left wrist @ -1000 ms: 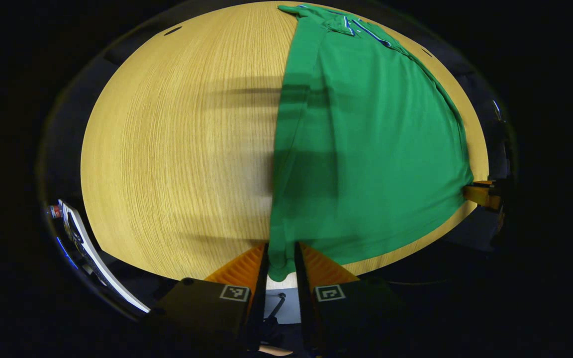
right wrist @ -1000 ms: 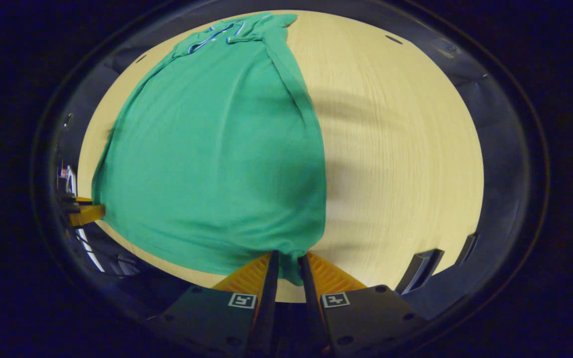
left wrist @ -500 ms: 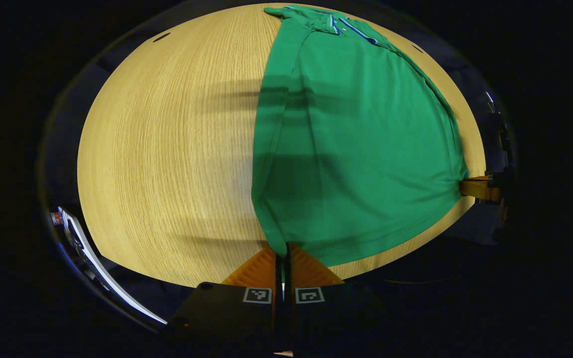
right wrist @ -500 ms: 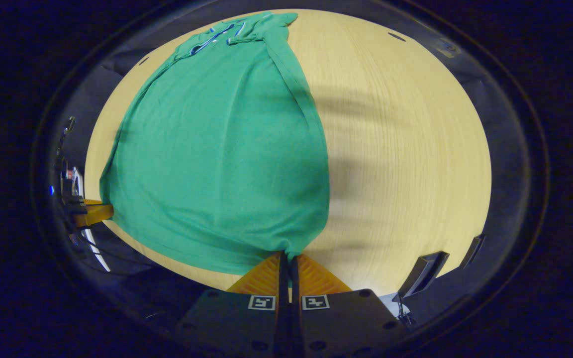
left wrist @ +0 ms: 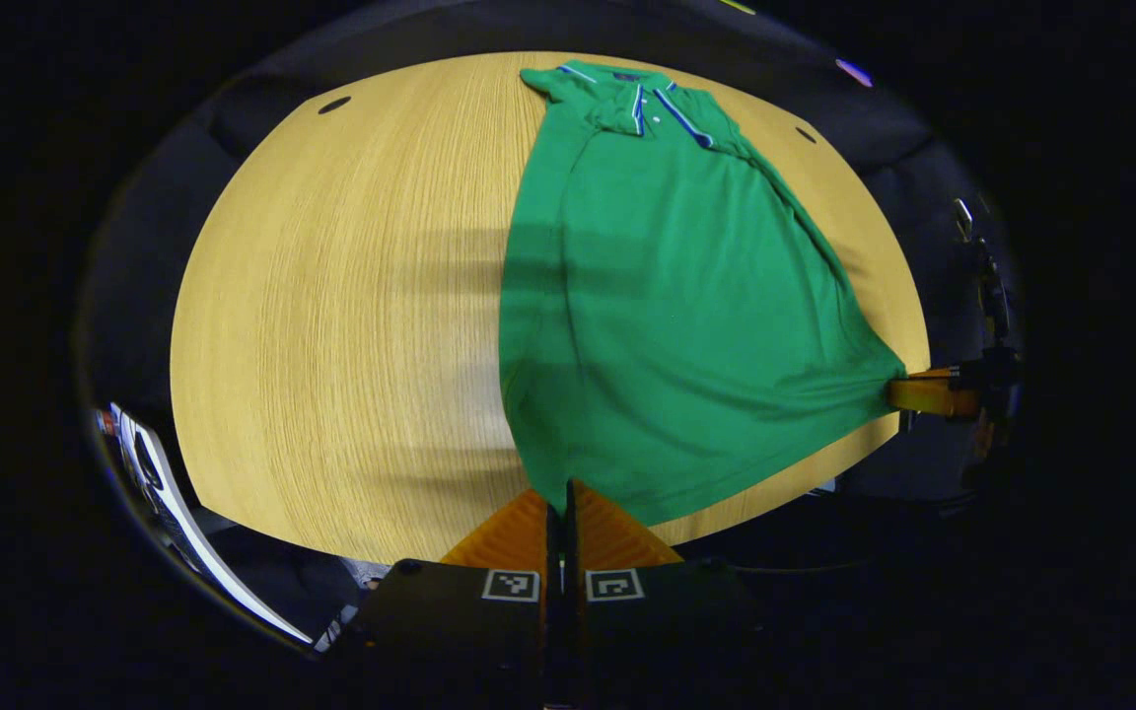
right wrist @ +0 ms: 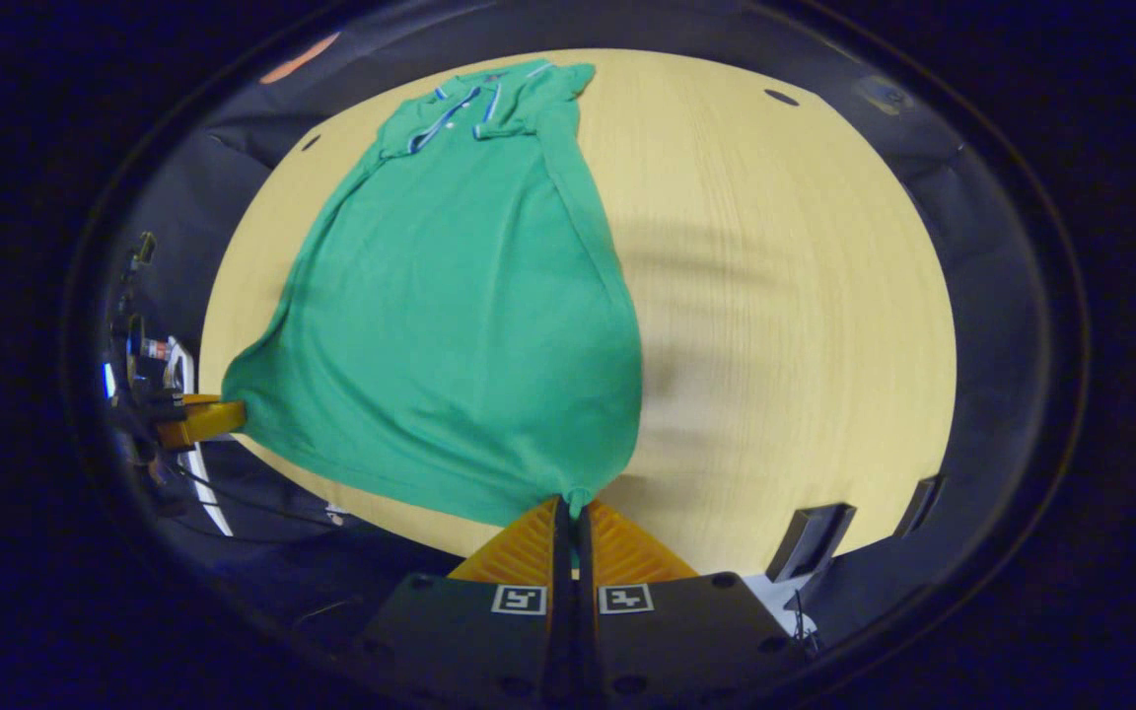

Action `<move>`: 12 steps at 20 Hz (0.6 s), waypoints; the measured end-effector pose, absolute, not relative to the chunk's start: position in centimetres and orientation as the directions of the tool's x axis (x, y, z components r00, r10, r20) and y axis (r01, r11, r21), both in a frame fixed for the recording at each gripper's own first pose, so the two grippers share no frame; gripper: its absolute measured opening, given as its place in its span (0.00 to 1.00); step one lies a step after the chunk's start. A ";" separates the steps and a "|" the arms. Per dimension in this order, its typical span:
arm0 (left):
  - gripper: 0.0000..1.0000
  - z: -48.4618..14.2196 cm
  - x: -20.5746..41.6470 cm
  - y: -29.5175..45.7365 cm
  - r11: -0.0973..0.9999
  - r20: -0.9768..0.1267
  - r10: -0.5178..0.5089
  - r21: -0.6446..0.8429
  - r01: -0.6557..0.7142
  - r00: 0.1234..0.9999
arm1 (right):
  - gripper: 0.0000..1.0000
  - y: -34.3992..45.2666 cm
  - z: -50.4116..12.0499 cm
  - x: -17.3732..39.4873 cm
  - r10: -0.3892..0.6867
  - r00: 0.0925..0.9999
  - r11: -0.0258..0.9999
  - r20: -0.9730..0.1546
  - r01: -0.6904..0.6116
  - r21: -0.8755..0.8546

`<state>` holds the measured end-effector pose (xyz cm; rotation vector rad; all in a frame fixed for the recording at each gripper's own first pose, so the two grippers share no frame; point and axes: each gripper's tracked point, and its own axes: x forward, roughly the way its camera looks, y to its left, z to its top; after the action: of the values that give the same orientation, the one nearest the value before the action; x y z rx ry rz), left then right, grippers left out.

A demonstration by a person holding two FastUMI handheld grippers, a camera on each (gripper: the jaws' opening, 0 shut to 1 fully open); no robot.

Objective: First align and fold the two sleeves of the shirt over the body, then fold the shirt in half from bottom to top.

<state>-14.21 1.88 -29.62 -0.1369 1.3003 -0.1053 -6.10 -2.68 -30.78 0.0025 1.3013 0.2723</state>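
Observation:
A green shirt (left wrist: 667, 316) with a blue-trimmed collar (left wrist: 662, 104) lies lengthwise on the wooden table (left wrist: 331, 325), sleeves folded in over the body. My left gripper (left wrist: 559, 493) is shut on the shirt's near left hem corner. Far to the right in the left gripper view, the right gripper (left wrist: 908, 392) pinches the other hem corner. In the right gripper view the shirt (right wrist: 460, 325) spreads left of centre, and my right gripper (right wrist: 573, 501) is shut on its bunched hem corner. The left gripper (right wrist: 218, 419) holds the far corner there. The hem is stretched and raised between them.
The table (right wrist: 785, 325) is bare wood on both sides of the shirt. A dark stand (right wrist: 810, 540) sits past the table's near right edge. White equipment with cables (left wrist: 169, 503) hangs off the near left edge. Small dark slots (left wrist: 334, 105) mark the far tabletop.
Both grippers went from open around the hem corners to shut on them. They have since lifted and pulled back, stretching the hem and showing more of the collar end.

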 end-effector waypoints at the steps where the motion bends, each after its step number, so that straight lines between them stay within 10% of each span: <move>1: 0.03 -28.5 -13.5 2.0 0.988 -0.946 -0.148 -0.154 0.001 0.287 | 0.05 -2.6 -29.6 -5.6 0.198 0.266 0.966 -0.943 -0.216 0.142; 12: 0.03 -14.5 -0.9 5.8 0.999 -0.847 -0.034 -0.021 0.032 0.531 | 0.05 -0.3 -17.6 2.8 0.290 0.516 0.951 -0.806 -0.247 0.184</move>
<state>-0.94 5.78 -14.53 -0.0028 1.0104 -0.0394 2.76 -0.28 -17.59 0.0483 0.9775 0.3222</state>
